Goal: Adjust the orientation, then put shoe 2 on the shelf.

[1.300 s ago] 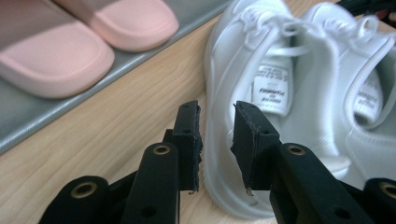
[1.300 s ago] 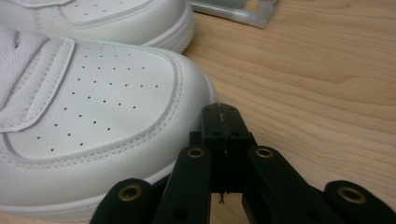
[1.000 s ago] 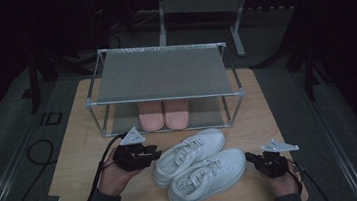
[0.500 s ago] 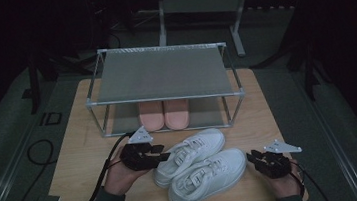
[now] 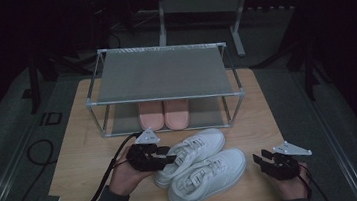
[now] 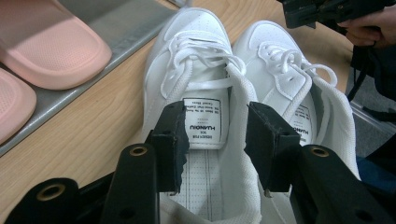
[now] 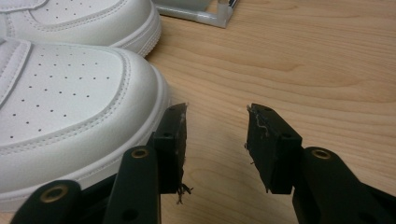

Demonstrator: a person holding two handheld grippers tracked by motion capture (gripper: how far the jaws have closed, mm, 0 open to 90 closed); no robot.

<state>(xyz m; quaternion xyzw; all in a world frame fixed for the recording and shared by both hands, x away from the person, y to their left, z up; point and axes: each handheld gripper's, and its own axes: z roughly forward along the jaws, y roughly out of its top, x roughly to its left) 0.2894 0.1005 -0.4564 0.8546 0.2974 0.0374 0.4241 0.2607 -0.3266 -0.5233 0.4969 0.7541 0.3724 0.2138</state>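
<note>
A pair of white sneakers (image 5: 201, 166) is seen side by side on the wooden table (image 5: 73, 172), just in front of the shoe rack (image 5: 163, 77), toes pointed away toward its right front leg. Neither sneaker has been placed on the rack yet, so the storing, judged from how things lie, is barely begun. The left gripper (image 5: 165, 158) is set at the heel opening of the sneaker nearer the rack (image 6: 196, 84); its jaws have just been opening, and the tongue label and inner collar are seen between them without being pressed, so nothing is grasped. The right gripper (image 5: 265, 161) is held just beside the toe of the other sneaker (image 7: 70, 107), over bare wood; its jaws have just been opening too, and nothing lies between them.

On the rack's lower shelf a pair of pink slippers (image 5: 164, 114) is already stored at the middle, so free room there is left only at either side; the top shelf is bare. A black cable (image 5: 108, 173) is trailed from the left gripper toward the table's near edge
</note>
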